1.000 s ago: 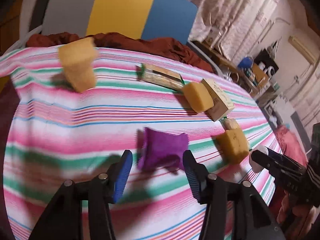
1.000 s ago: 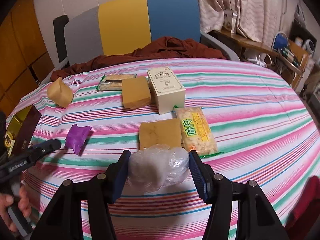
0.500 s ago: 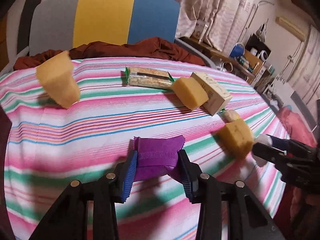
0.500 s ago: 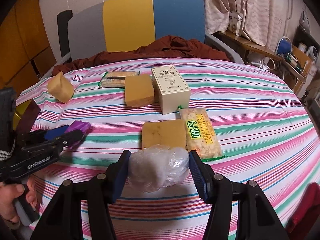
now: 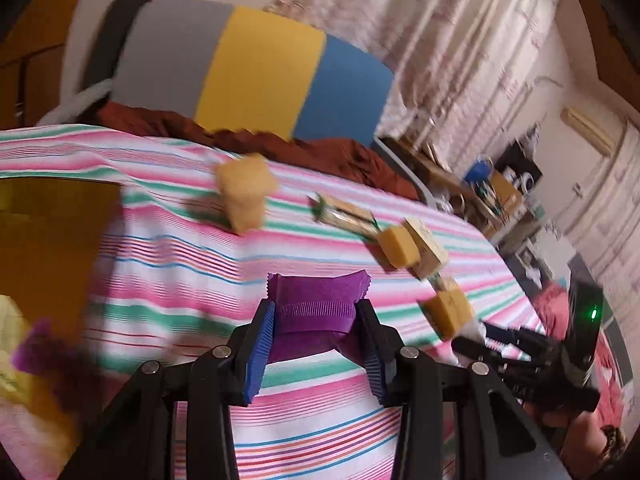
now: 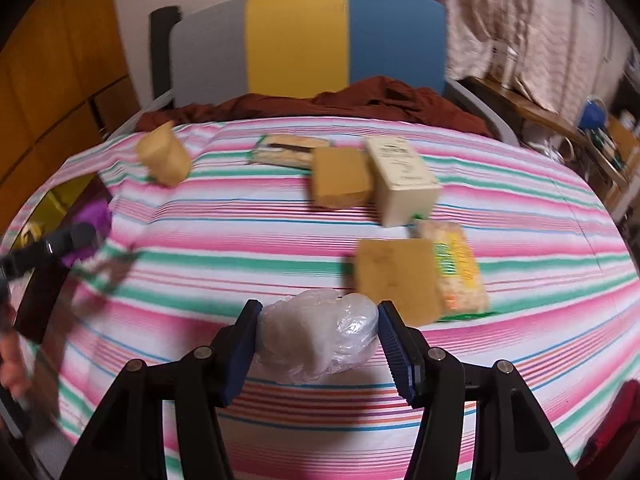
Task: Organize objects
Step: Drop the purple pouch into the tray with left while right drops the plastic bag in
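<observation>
My left gripper (image 5: pixel 316 322) is shut on a purple foil packet (image 5: pixel 318 304) and holds it above the striped cloth (image 5: pixel 180 248). In the right wrist view the same purple packet (image 6: pixel 94 216) shows at the far left in the left gripper (image 6: pixel 68 240). My right gripper (image 6: pixel 320 338) is shut on a clear plastic-wrapped white bundle (image 6: pixel 320 334), low over the near part of the striped cloth (image 6: pixel 240 248). The left wrist view shows the right gripper (image 5: pixel 496 340) at its right edge, with the white bundle (image 5: pixel 474 326) between its tips.
A gold open box (image 5: pixel 48 248) lies at the left, blurred, also the gold box (image 6: pixel 48 208). On the cloth lie tan wrapped blocks (image 6: pixel 340 176), (image 6: pixel 396 276), (image 6: pixel 164 156), a cream carton (image 6: pixel 400 176) and snack packs (image 6: pixel 456 268), (image 6: pixel 288 152). A chair (image 6: pixel 308 40) with brown fabric (image 6: pixel 360 100) stands behind.
The left gripper closed on the purple packet, lifted it off the cloth and swung left towards the gold box. The right gripper kept its hold on the plastic bundle and shifted a little sideways.
</observation>
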Demonstrator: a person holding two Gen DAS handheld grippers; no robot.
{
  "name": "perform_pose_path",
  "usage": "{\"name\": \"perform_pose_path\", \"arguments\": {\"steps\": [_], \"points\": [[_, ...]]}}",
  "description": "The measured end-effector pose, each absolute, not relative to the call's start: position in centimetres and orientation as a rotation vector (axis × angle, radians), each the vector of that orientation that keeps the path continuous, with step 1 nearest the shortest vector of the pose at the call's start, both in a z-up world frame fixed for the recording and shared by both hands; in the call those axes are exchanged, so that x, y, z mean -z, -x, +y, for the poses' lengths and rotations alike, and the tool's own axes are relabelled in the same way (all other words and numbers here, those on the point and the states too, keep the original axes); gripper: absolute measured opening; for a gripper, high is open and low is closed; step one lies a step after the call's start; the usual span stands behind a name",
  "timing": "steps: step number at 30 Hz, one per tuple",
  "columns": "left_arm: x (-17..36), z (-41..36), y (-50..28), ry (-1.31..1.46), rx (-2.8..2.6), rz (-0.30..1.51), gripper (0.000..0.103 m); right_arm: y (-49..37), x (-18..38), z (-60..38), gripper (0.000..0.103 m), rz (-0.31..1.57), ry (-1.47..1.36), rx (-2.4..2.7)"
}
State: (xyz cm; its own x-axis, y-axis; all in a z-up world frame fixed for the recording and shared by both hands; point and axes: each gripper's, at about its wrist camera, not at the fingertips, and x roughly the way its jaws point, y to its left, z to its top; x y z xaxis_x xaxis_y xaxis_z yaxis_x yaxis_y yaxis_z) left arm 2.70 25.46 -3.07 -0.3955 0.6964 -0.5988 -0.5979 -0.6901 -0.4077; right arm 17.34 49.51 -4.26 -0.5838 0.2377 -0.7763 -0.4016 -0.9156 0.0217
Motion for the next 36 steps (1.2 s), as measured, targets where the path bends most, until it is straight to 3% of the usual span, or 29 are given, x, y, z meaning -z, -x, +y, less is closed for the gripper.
{"name": "perform_pose_path", "arguments": {"steps": [5, 15, 29, 36], "points": [[2.0, 21.1, -1.0, 0.97, -2.212, -0.195, 0.041, -16.0, 3.7, 46.0, 0.059, 0.271, 1.195, -2.57], [2.6, 13.0, 5.8, 1.076, -2.385, -0.212, 0.041, -11.5, 1.1, 34.8, 0.059, 0.455, 1.181, -2.885], [7.0, 7.0, 11.4, 1.291, -2.419, -0.311, 0.043, -5.0, 1.1, 21.1, 0.059, 0.268, 1.332, -3.089], [7.3, 5.9, 10.9, 1.326, -2.432, -0.397, 0.052, -3.0, 2.7, 19.1, 0.062, 0.182, 1.392, -3.065]]}}
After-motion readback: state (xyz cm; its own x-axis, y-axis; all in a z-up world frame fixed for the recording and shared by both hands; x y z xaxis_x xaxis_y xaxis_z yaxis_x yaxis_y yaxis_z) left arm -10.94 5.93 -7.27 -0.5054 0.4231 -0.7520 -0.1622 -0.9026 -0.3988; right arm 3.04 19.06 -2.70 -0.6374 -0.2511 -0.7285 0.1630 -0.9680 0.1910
